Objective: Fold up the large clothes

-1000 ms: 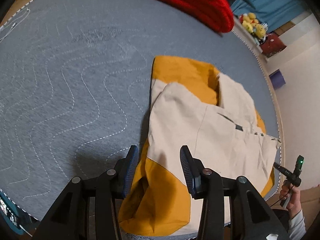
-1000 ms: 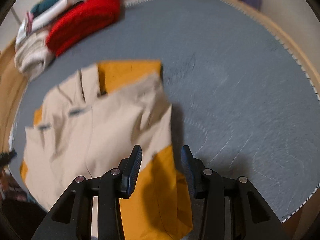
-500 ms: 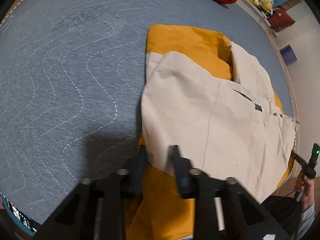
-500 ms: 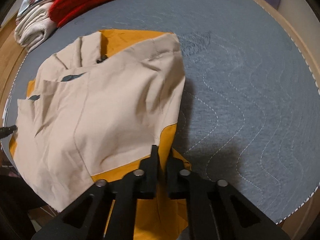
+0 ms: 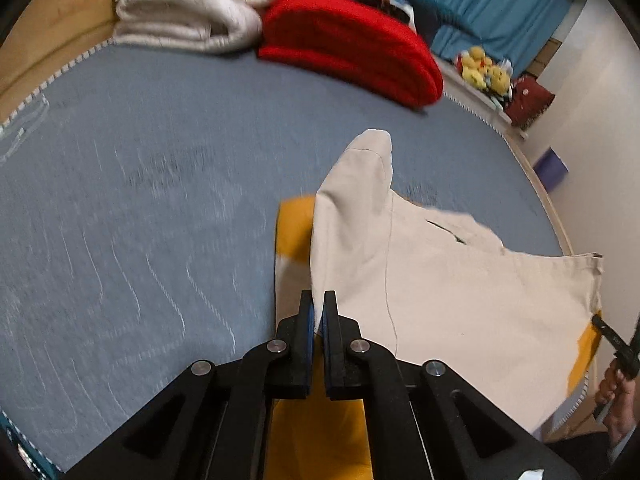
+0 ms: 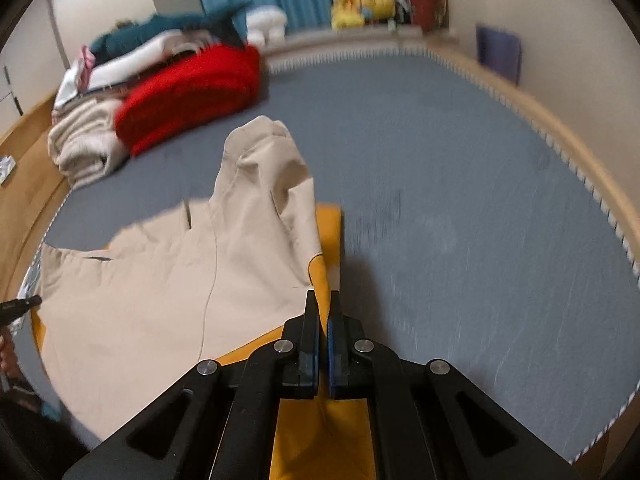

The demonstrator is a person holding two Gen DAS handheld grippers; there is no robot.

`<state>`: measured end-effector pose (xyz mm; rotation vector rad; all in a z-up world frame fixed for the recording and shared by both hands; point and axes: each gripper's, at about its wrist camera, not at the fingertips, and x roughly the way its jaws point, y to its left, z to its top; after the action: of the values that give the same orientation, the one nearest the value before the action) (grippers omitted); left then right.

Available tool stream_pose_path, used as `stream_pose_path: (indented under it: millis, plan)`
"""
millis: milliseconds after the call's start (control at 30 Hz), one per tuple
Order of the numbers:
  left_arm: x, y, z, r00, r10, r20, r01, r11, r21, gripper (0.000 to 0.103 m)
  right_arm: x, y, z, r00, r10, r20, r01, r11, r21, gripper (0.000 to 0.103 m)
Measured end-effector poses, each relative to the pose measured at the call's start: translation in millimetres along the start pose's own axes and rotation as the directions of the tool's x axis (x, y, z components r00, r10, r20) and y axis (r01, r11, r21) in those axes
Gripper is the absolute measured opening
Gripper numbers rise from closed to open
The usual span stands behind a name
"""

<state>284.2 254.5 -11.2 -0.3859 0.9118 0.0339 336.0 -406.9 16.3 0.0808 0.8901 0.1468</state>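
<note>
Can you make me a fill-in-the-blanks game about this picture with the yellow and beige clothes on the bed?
1. Both the left gripper and the right gripper are shut on the beige and ____ cotton garment.
2. The garment lies on a quilted ____ bedcover.
3. The thick folded knit at the far side of the bed is ____.
4. Beside the red knit sits a folded ____ blanket.

Missing words: yellow; grey; red; cream

From each wrist we look forward and down, close over the grey quilt (image 5: 140, 200), sharing the red pile (image 6: 192, 92) at frame top.
</note>
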Motion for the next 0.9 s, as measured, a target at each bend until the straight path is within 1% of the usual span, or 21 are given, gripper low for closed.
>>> stream_pose_path:
  millis: [67,133,233,333,433,533,600,633,700,767,833,900]
  plan:
    - [2.3,-3.2,5.6,1.0,0.014,0.025,-0.014,1.0,-0.005,0.002,3.5,8.5,8.9,0.999,-0.036,0.04,0.037,0.999,-0.027,0.002]
    - [7.4,-6.0,10.7,0.999,0.03,0.045,-0.029,1.0,-0.012,0.002,12.5,15.4,17.1,0.996,-0.071,0.059,0.073,0.997,-0.039,0.002]
    - [22.8,-9.3,21.1,0.996,0.065,0.059,-0.065,0.998,-0.016,0.002,26.2,23.1,27.7,0.992,-0.096,0.078,0.099,0.994,-0.035,0.002]
    - [41.8,-7.6,29.5,0.994,0.096,0.05,-0.095,0.995,-0.021,0.002,46.3,30.3,37.1,0.988,-0.129,0.086,0.131,0.991,-0.028,0.002]
    - [60.7,-3.8,35.3,0.992,0.12,0.025,-0.119,0.993,-0.019,0.002,68.0,29.0,43.0,0.986,-0.152,0.069,0.153,0.988,-0.019,0.002]
    - [93.7,2.6,33.8,0.989,0.14,-0.043,-0.141,0.99,-0.015,0.002,98.0,27.1,46.3,0.986,-0.169,0.01,0.169,0.985,-0.018,0.002]
    - [111.0,6.9,30.1,0.985,0.147,-0.09,-0.149,0.989,-0.016,0.004,125.3,22.5,43.3,0.98,-0.184,-0.073,0.184,0.983,-0.009,0.002]
    - [124.5,10.7,27.3,0.979,0.154,-0.132,-0.158,0.987,-0.019,0.005,142.0,19.1,39.9,0.974,-0.188,-0.127,0.189,0.982,0.002,0.002]
    - [139.1,15.5,23.9,0.971,0.163,-0.172,-0.17,0.985,-0.025,0.006,163.7,14.7,35.6,0.962,-0.19,-0.195,0.195,0.981,0.008,0.003]
    - [148.5,17.9,22.6,0.968,0.167,-0.188,-0.176,0.984,-0.031,0.006,180.9,15.4,31.5,0.953,-0.194,-0.231,0.199,0.98,-0.002,0.003]
    - [152.8,18.4,22.9,0.967,0.175,-0.188,-0.183,0.983,-0.029,0.006,191.5,17.8,29.7,0.948,-0.204,-0.245,0.206,0.978,-0.015,0.003]
    - [151.2,19.7,26.3,0.97,0.184,-0.158,-0.192,0.98,-0.04,0.005,198.6,20.0,29.0,0.945,-0.215,-0.245,0.219,0.976,-0.014,0.003]
